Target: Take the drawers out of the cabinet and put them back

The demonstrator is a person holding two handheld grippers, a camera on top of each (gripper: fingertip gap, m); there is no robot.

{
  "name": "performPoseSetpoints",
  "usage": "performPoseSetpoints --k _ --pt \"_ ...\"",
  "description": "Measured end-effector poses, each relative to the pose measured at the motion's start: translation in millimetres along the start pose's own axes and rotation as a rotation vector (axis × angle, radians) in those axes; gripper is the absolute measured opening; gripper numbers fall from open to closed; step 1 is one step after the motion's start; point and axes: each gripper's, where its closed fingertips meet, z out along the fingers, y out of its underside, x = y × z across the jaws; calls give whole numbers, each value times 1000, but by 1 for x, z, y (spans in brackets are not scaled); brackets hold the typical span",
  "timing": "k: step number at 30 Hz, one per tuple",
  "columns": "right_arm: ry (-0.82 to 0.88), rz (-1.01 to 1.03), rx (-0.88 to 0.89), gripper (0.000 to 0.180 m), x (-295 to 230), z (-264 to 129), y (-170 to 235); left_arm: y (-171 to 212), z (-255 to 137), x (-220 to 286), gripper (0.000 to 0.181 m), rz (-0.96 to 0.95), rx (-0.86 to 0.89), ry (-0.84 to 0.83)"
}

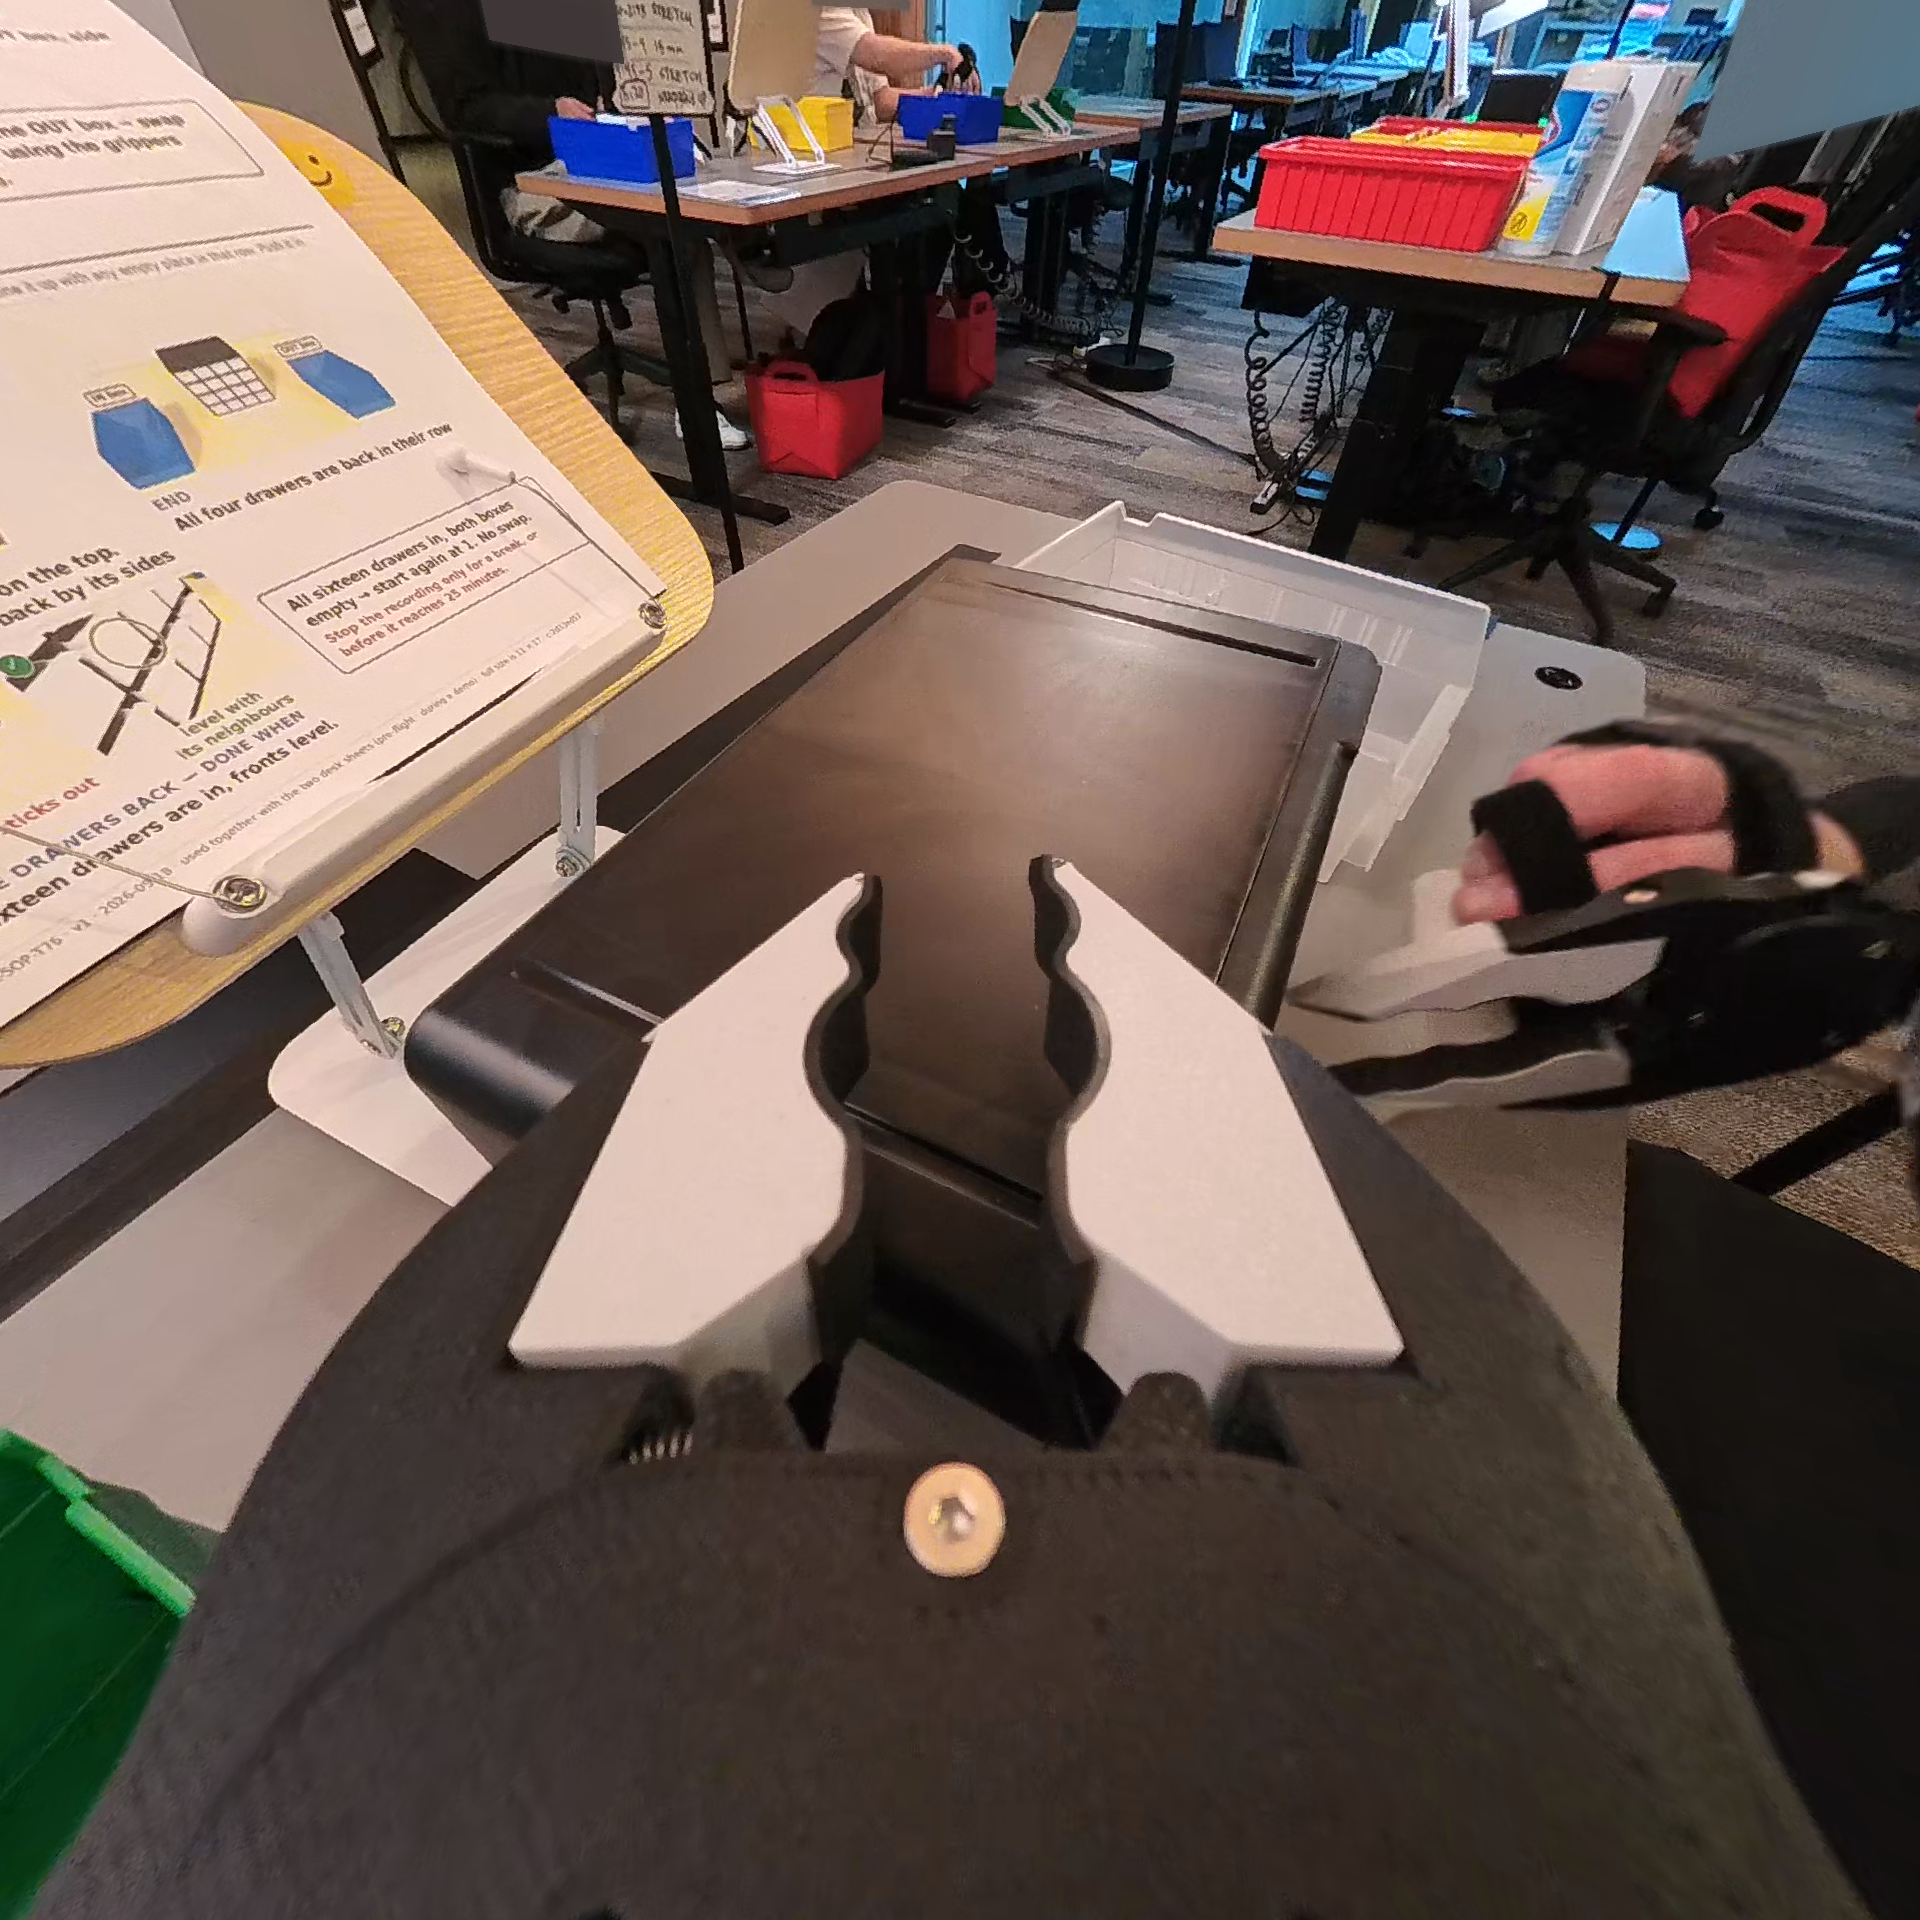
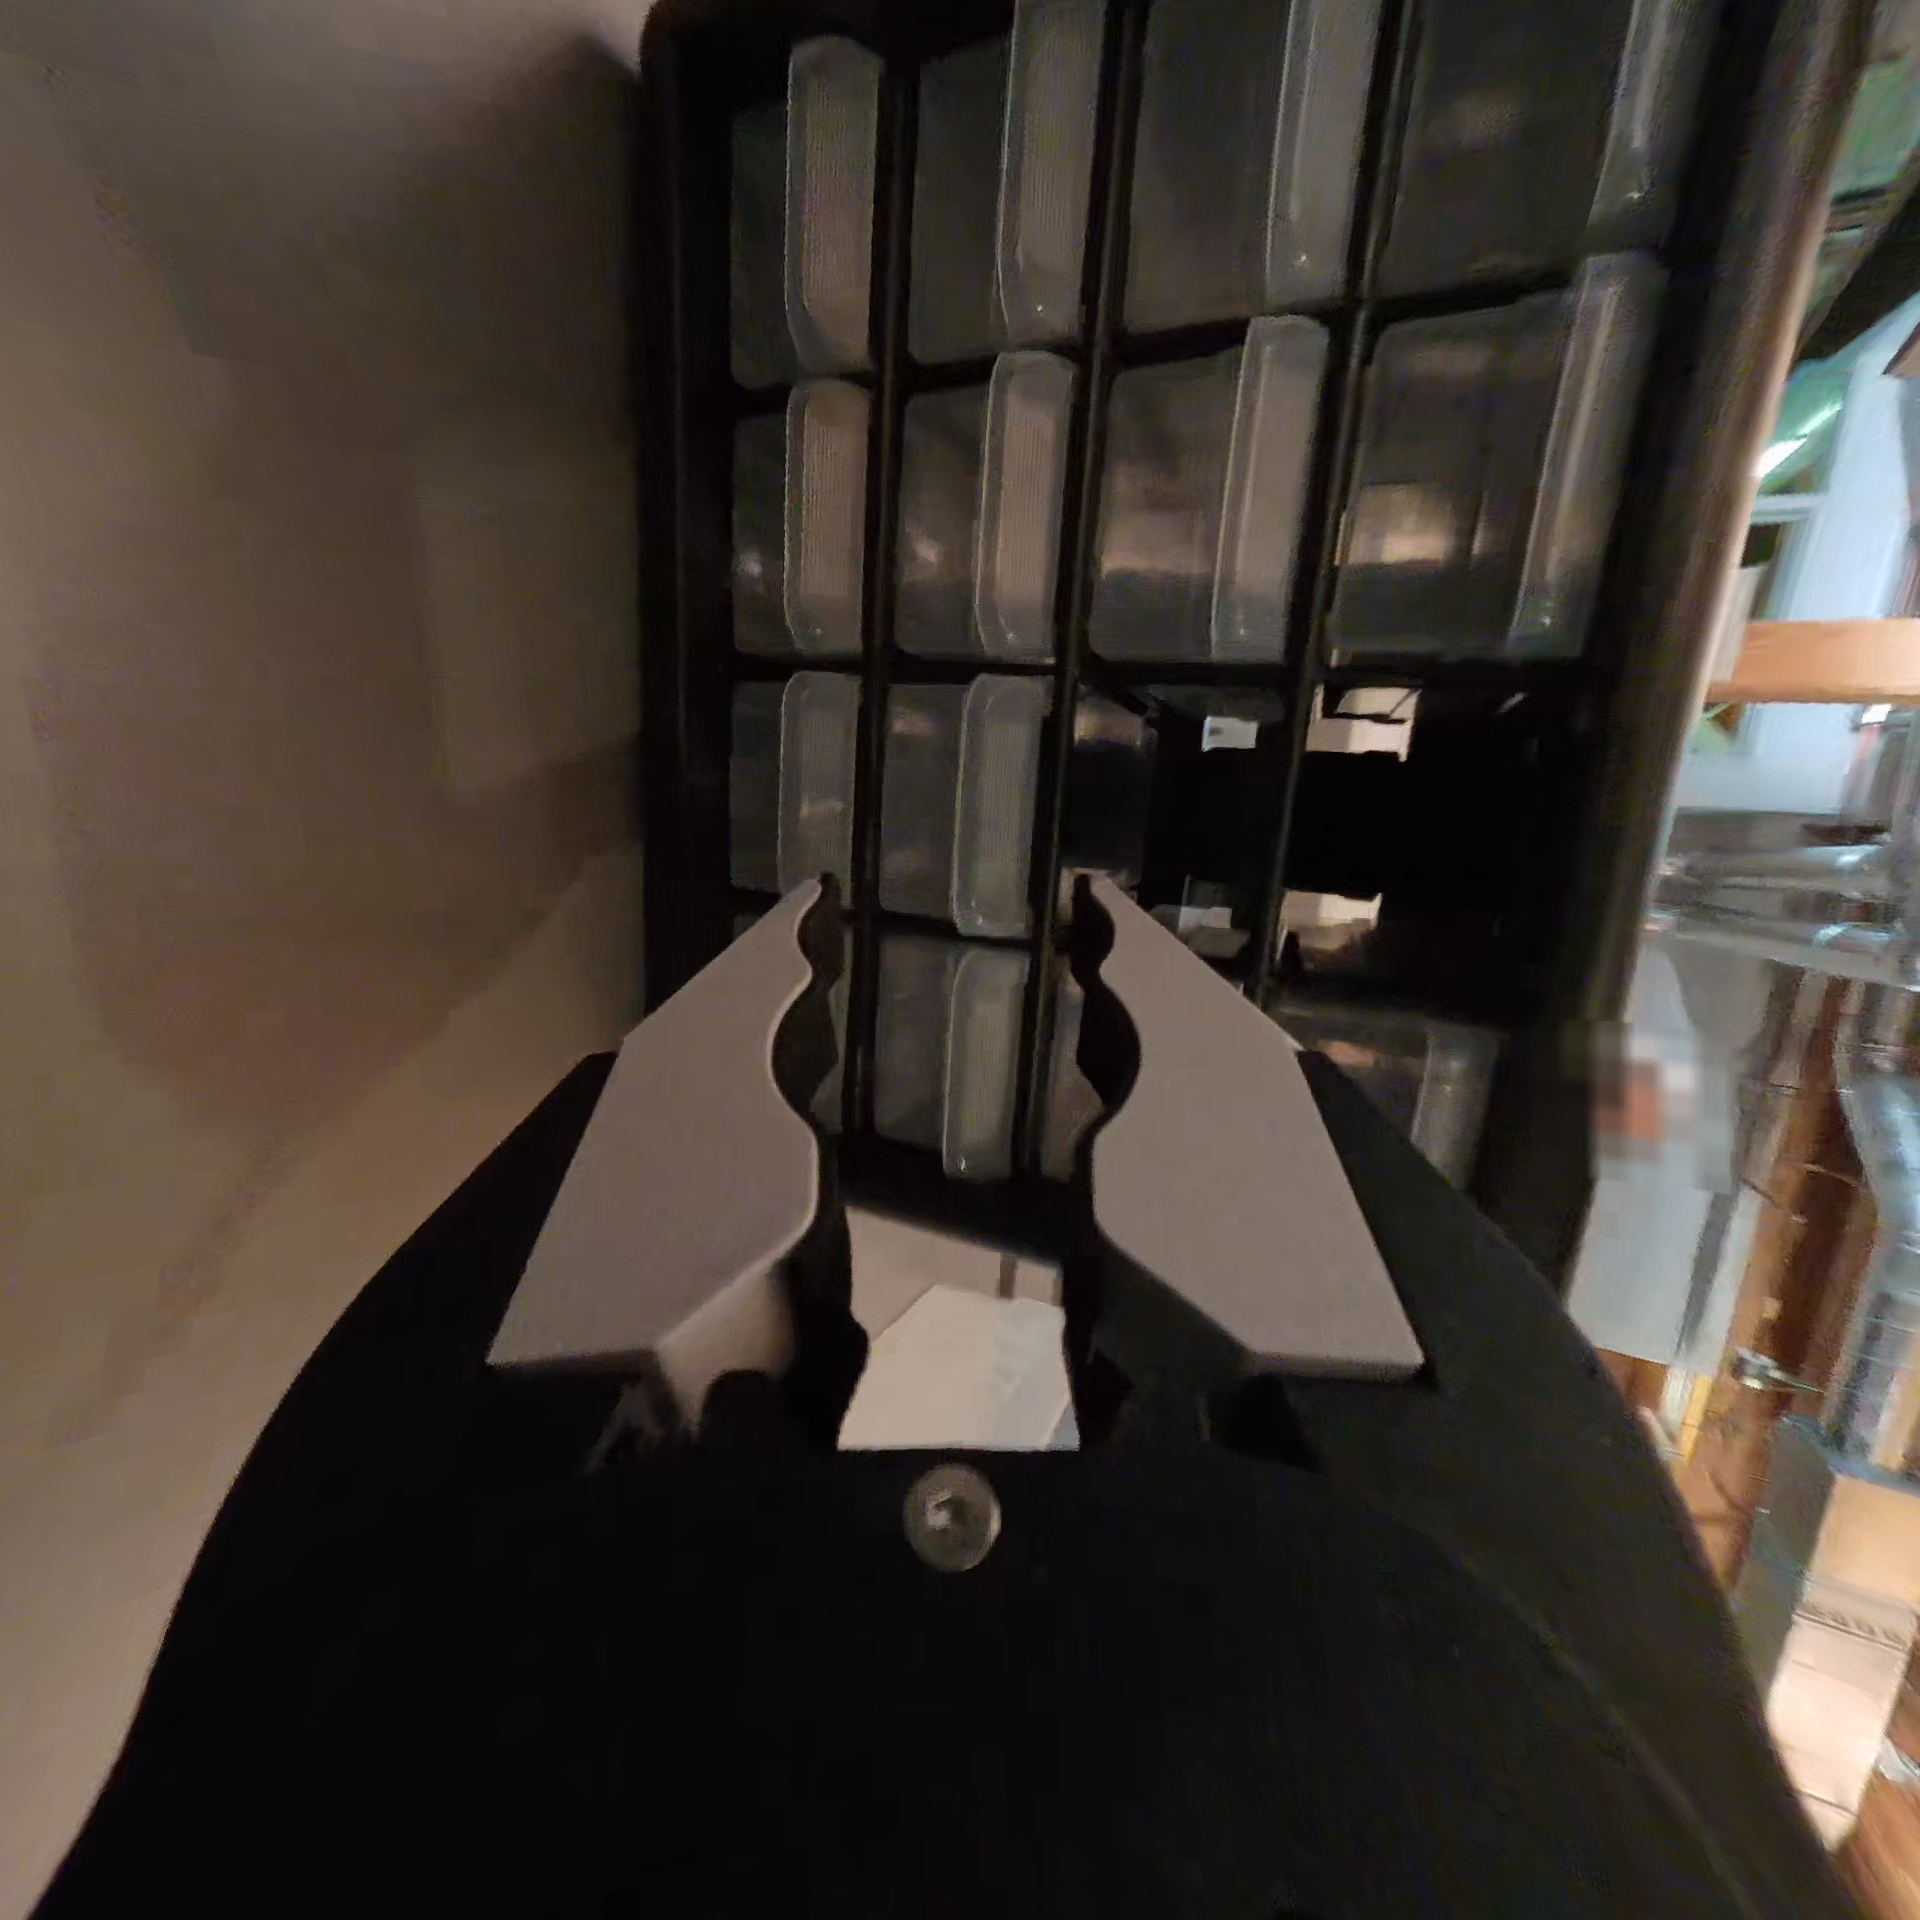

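Note:
The black cabinet point(image 1: 1039, 769) stands on the table, and the left wrist view looks across its top. My left gripper point(image 1: 951, 878) is open and empty, hovering over the near edge of that top. The right wrist view is rolled sideways and faces the cabinet front point(image 2: 1101, 665), a grid of translucent drawers point(image 2: 997, 800). Two neighbouring slots point(image 2: 1351, 821) are dark and empty. My right gripper point(image 2: 956, 883) is open and empty, close in front of the drawers. It also shows in the left wrist view point(image 1: 1455, 1008), held by a gloved hand point(image 1: 1621, 821) at the cabinet's right side.
A white bin point(image 1: 1309, 613) sits behind the cabinet's far right corner. An instruction sheet on a tilted wooden board point(image 1: 312, 520) stands at the left. A green bin point(image 1: 62, 1642) is at the lower left. Other tables with coloured bins point(image 1: 1382, 192) and chairs stand beyond.

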Motion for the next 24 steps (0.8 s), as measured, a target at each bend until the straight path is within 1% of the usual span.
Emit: performPoseSetpoints --k 3,6,7,9,17,18,19,21,22,24 --pt "91 -23 16 35 4 19 -1 0 0 0 28 0 -1 1" --pt "138 -52 14 20 9 31 2 0 0 0 28 1 1 2" --pt "145 -57 22 17 10 30 1 0 0 0 28 1 1 3" --pt "98 -54 29 13 8 29 1 0 0 0 28 1 2 5" --pt "50 -11 100 12 -10 -7 -20 0 0 0 29 2 -1 6" --pt "44 -3 95 16 -12 -8 -19 0 0 0 29 2 0 7" --pt "38 1 85 24 -15 -8 -19 0 0 0 29 2 0 7" --pt "23 12 72 32 -16 -4 -18 0 0 0 29 2 -1 7" --pt "17 20 59 34 -16 -1 -17 0 0 0 29 2 -1 6" --pt "17 21 23 25 -13 6 -13 0 0 0 28 3 -3 4"
